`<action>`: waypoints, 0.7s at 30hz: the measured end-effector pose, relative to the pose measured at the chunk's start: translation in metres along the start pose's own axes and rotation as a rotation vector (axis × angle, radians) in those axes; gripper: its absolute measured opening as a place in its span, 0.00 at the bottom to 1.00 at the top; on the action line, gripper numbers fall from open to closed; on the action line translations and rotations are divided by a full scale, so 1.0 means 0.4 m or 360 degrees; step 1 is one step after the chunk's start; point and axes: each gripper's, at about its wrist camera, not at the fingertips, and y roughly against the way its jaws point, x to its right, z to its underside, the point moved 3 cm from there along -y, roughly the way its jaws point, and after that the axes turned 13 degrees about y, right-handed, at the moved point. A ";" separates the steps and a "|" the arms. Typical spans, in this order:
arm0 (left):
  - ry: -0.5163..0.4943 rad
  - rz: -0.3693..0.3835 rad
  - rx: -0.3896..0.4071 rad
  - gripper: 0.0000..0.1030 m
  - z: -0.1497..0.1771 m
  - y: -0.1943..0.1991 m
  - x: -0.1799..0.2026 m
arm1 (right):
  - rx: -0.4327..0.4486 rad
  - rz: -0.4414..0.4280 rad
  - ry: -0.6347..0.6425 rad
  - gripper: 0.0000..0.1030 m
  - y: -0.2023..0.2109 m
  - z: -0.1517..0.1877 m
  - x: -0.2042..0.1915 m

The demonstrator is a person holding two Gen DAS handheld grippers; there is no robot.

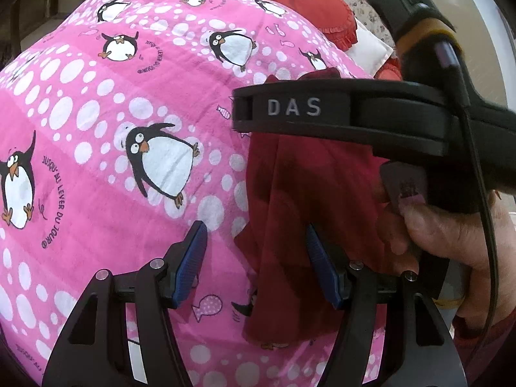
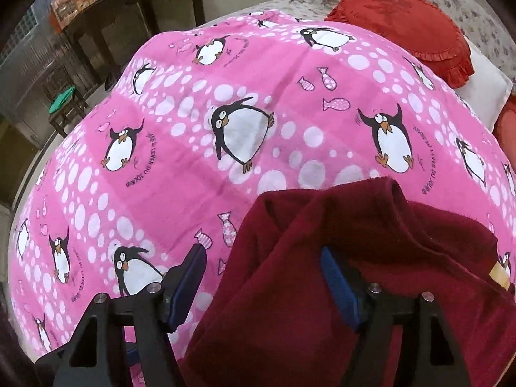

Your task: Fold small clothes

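Item: dark red garment (image 2: 338,258), small, soft, lying bunched on a bed under a pink penguin sheet (image 2: 200,148), at the near right of the sheet.

Step in hand, as judged: a fold just laid or about to be taken up; the cloth is heaped in loose ridges, not yet flat.

Left gripper (image 1: 256,258): jaws released, nothing pressed; the garment's left edge lies beneath and beside the right pad.

Right gripper (image 2: 264,277): jaws parted, no pinch seen; a fold of the garment rises between the pads and drapes over the right one. In the left view it is seen crossing above the cloth, held by a hand (image 1: 451,238).

Next move, as judged: an edge must be pinched cleanly and the layers smoothed before folding over.

Surroundings: red heart cushion (image 2: 403,22) and floral pillow (image 2: 464,3) far right; dark table (image 2: 106,19) and stool far left.
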 end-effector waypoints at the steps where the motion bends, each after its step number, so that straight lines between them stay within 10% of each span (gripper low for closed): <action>1: 0.0000 -0.0004 0.0004 0.62 0.000 0.000 0.001 | 0.0011 0.0028 -0.0005 0.51 0.005 0.006 0.006; 7: -0.0020 -0.0028 0.0007 0.62 0.003 0.000 0.017 | 0.0105 -0.0170 -0.0099 0.20 0.069 0.050 0.061; 15: 0.0047 0.0141 -0.0033 0.65 -0.023 -0.041 0.040 | 0.0236 -0.0426 -0.0315 0.17 0.135 0.087 0.116; 20: 0.0003 0.0143 -0.0014 0.60 -0.018 -0.049 0.056 | 0.0157 -0.0332 -0.0234 0.18 0.115 0.070 0.096; 21: 0.0014 0.0152 -0.0012 0.59 -0.020 -0.049 0.053 | 0.0124 -0.0305 -0.0221 0.31 0.107 0.062 0.091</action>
